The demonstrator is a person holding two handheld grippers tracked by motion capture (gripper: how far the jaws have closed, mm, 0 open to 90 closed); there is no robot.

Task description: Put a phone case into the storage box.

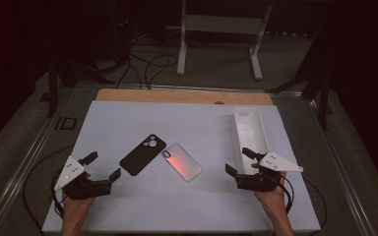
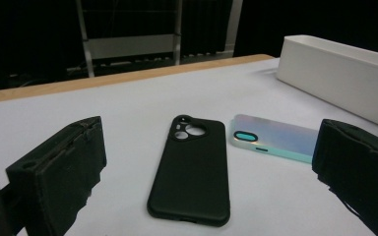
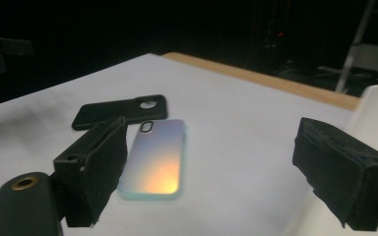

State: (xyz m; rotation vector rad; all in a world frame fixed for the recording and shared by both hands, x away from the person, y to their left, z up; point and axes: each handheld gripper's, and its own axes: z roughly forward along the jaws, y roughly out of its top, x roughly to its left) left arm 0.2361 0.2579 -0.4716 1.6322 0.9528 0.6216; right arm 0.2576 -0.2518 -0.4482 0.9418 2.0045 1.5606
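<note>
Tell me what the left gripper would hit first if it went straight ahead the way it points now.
Most likely the black phone case, lying flat between the open jaws of the left gripper; depth is hard to judge.

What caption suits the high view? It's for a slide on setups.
Two hand-held grippers, left and right, both open, flank a black phone case and an iridescent phone case beside a white tray.

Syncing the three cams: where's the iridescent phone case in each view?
High view: iridescent phone case at table centre, right of the black case.
Left gripper view: right of centre, again right of the black case.
Right gripper view: low centre, black case behind it.
Shared landmark: white tray.
</note>
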